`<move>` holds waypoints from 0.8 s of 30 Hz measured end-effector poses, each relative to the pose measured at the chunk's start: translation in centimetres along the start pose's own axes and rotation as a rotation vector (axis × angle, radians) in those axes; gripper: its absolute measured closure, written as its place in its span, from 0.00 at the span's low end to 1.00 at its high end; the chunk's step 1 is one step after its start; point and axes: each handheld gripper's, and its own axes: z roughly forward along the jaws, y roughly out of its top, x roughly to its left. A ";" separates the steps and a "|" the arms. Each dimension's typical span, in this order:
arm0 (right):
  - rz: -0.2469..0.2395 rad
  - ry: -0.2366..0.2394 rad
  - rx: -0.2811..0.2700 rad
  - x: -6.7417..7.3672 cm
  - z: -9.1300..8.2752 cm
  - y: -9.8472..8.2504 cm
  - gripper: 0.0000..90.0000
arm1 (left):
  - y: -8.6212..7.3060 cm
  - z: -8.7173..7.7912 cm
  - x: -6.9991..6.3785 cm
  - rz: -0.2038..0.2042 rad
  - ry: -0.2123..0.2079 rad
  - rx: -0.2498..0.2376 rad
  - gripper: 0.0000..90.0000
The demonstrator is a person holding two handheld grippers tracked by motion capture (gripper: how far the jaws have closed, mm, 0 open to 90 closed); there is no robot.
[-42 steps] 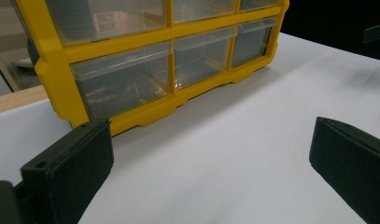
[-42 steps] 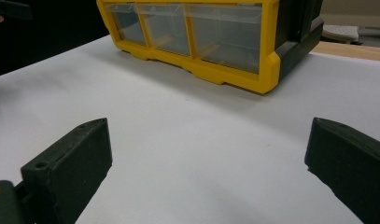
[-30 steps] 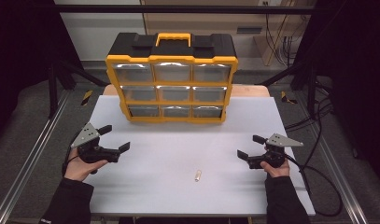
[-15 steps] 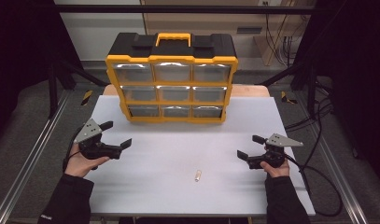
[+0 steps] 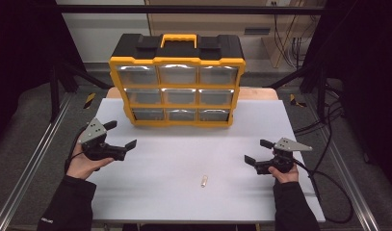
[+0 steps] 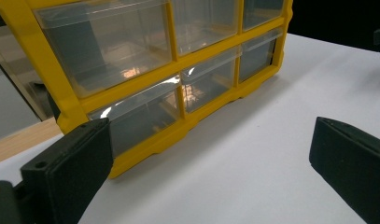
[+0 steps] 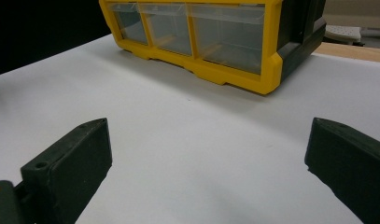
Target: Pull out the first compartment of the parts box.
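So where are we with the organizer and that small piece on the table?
Nothing looks done yet. All nine drawers of the organizer look shut, and the small piece lies loose on the table. In hand: nothing; the left claw and the right claw are both open and empty, the left nearer the organizer. Left, probably: pick up the piece, open a drawer and put it in.

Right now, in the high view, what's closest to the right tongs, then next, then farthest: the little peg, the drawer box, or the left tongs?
From the right tongs:
1. Little peg, on the white table just left of them, nearer the person.
2. Drawer box, at the table's back.
3. Left tongs, across the table on the left.
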 end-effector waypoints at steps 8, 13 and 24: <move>-0.001 0.001 0.001 0.0 0.0 0.0 0.01 | 1.2 0.2 0.1 0.035 0.007 0.010 0.00; -0.002 0.001 -0.001 0.0 0.0 0.0 0.01 | 1.9 0.2 0.1 0.054 0.011 0.010 0.00; -0.001 0.003 0.000 0.0 0.0 0.0 0.01 | 3.1 0.5 0.1 0.096 0.022 0.019 0.00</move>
